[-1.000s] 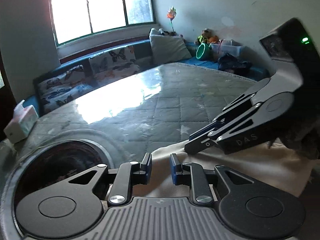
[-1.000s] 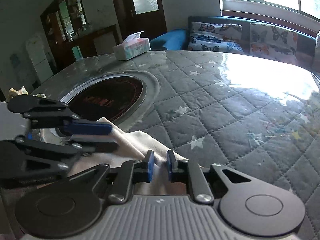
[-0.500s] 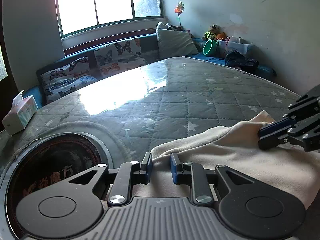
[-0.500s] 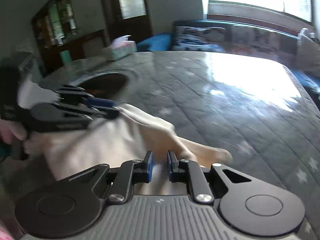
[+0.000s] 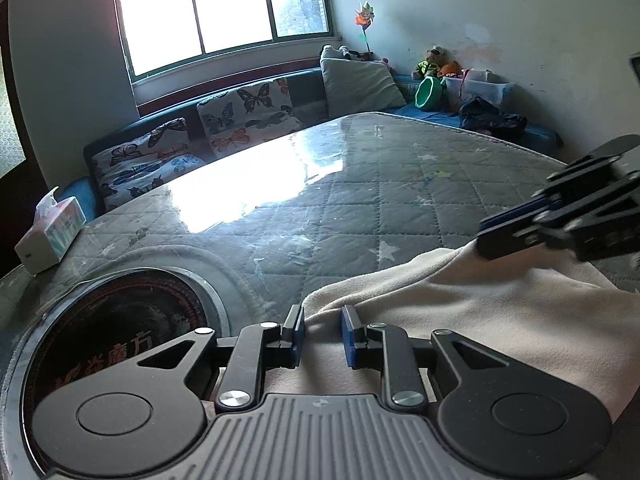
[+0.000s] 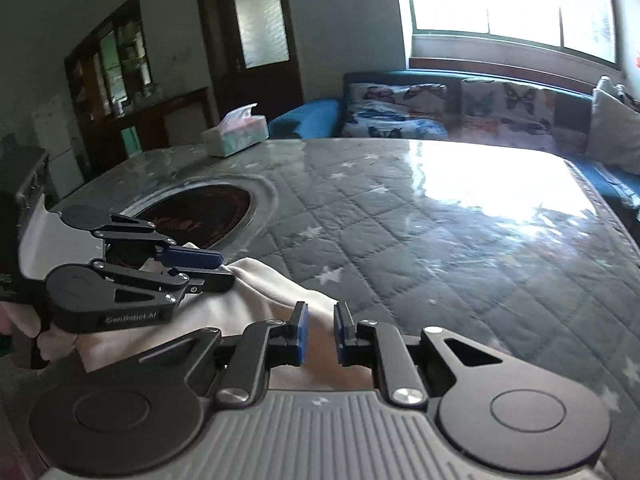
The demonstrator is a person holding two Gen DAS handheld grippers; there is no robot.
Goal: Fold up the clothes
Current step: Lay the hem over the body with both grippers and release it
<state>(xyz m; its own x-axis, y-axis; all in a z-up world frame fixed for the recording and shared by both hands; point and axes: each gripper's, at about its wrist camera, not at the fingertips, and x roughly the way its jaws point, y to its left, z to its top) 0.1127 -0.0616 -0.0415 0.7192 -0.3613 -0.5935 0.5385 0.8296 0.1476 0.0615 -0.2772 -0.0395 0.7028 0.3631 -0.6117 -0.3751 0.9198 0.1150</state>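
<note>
From the left wrist view, the left tool (image 5: 322,330) held its blue pads drawn in on the near edge of the cream garment (image 5: 460,312), which lay on the near part of the bench (image 5: 400,184), beside the round dark inset (image 5: 120,332) at the bench's near left. Farther right, the right tool (image 5: 516,228) pinched another point of the same far-facing hem, the cloth rising to its tip, so the hem ran taut between the two tools. The step in hand appeared to be spreading the garment, or starting its first fold, with both tools clamped on one edge. The next move would likely call for carrying both tools together at equal height, keeping the hem tight, and laying it flat before letting go. This view alone showed the pale pillow (image 5: 360,80) and toys at the far corner of the room. From the right wrist view, the right tool (image 6: 320,330) had its pads nearly closed with cloth (image 6: 280,292) bunched between them. The left tool (image 6: 208,268) was seen side-on, its jaws visibly biting a fold of fabric, which its own camera could not confirm. Only here did the tissue box (image 6: 236,134) at the far left edge sit before a dark doorway.
</note>
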